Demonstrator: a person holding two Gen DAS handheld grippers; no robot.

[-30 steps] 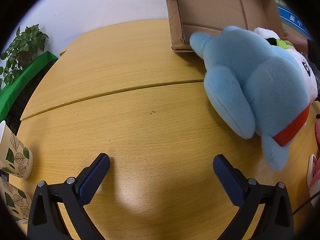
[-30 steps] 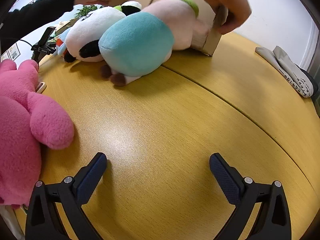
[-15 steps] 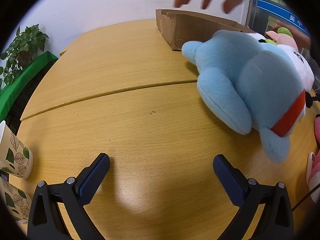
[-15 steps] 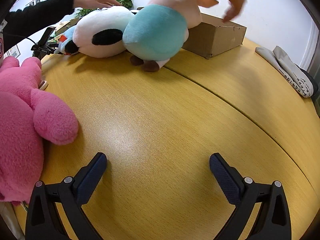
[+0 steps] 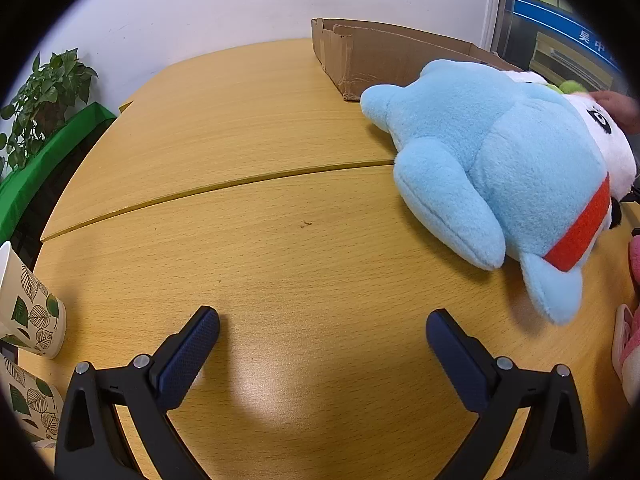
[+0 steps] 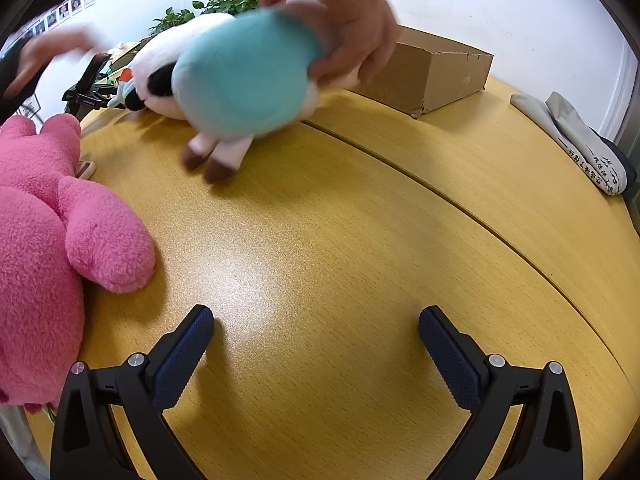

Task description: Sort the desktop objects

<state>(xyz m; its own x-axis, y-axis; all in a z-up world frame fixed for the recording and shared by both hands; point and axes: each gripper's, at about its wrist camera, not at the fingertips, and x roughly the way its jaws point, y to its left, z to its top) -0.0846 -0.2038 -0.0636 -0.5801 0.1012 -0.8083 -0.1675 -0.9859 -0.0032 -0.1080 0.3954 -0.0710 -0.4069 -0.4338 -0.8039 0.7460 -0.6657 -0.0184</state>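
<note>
Plush toys lie loose on the worktop (image 5: 248, 152), none yet in the cardboard box (image 5: 384, 56) at 12 o'clock, which by judgement is the bin for sorting. Left tool (image 5: 322, 332): released, fingers spread over bare wood, grasping nothing. Right tool (image 6: 316, 330): likewise released and empty. Both point at clear surface, seemingly waiting while a bare hand (image 6: 344, 28) presses on the teal-bodied toy (image 6: 244, 84) at 11 o'clock in the right view, apparently arranging it.

Count of toys: four, namely one light blue toy with red collar (image 5: 508, 164) at 2 o'clock in the left view, one white-and-black toy (image 6: 160, 60), one teal-bodied toy, one pink toy (image 6: 44, 248) at 9 o'clock. Boxes: one. Paper cups (image 5: 28, 312): two, at 8 o'clock, left view. Folded cloth (image 6: 580, 148): one, at 2 o'clock.
</note>
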